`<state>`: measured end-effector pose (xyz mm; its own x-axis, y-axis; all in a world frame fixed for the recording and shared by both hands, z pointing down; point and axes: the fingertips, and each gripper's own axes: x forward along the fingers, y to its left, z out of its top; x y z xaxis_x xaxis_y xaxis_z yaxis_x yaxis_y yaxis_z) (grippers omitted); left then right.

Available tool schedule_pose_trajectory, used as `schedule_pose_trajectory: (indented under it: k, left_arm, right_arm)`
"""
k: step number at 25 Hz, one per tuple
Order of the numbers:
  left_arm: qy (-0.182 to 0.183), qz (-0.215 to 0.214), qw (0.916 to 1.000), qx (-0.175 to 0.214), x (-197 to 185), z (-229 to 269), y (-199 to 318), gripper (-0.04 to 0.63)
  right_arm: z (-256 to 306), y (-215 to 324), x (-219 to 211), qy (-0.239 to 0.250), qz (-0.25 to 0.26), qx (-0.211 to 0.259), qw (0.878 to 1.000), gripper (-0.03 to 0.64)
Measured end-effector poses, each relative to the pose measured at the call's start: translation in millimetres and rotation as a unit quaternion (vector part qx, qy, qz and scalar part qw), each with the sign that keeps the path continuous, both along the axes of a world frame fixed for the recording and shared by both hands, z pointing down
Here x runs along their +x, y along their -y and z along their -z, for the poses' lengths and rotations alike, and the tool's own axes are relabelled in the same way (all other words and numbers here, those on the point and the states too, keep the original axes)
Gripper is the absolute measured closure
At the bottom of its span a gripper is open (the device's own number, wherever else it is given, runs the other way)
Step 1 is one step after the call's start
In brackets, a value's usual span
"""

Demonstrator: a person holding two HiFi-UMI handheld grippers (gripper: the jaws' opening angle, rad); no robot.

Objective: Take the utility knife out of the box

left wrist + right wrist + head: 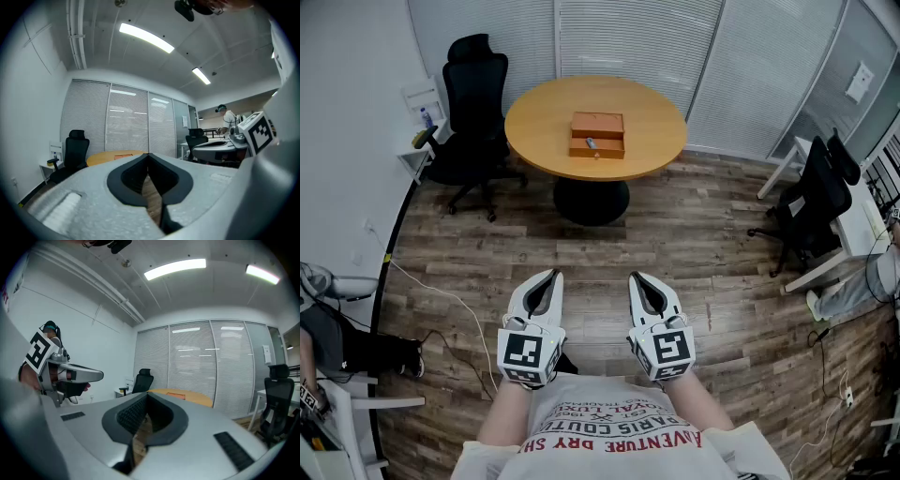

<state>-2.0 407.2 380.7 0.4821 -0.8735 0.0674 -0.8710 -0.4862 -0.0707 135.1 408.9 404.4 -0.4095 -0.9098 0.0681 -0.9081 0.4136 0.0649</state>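
Observation:
A small wooden box (597, 134) lies on the round wooden table (656, 141) across the room, its low front drawer pulled out. A small grey object, apparently the utility knife (590, 143), lies in that drawer. Both grippers are level in front of my chest, far short of the table. My left gripper (553, 274) is shut, its tips meeting with nothing between them. My right gripper (636, 276) is shut and empty too. The left gripper view shows the table (101, 159) and box (123, 156) beyond the tips (148, 154); the right gripper view shows the box (176, 394) likewise.
A black office chair (473, 103) stands left of the table beside a small white shelf (420, 141). Another black chair (811, 202) and a white desk (853, 234) are at the right. A white cable (450, 300) trails over the wood floor. Someone sits at the left edge (319, 328).

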Motion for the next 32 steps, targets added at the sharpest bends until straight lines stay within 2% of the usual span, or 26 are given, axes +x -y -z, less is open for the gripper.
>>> schedule_pose_trajectory:
  k: [9, 13, 19, 26, 32]
  left_arm:
    - [-0.001, -0.006, 0.9998, -0.019, 10, -10, 0, 0.584]
    - [-0.004, -0.012, 0.9996, -0.024, 19, -12, 4, 0.584]
    - [0.019, -0.026, 0.999, -0.031, 25, -19, 6, 0.584]
    - [0.02, -0.021, 0.9986, -0.044, 2, -31, 36, 0.584]
    - [0.019, -0.026, 0.998, -0.054, -30, -38, 95, 0.584]
  right_arm:
    - [-6, 1, 7, 0.003, -0.001, -0.011, 1.0, 0.609]
    - [-9, 4, 13, 0.023, -0.006, -0.018, 1.0, 0.609]
    - [-16, 6, 21, 0.027, -0.025, -0.018, 0.999, 0.609]
    - [-28, 34, 8, 0.037, -0.029, -0.033, 0.998, 0.609]
    - [-38, 89, -21, 0.021, -0.039, -0.057, 0.997, 0.609]
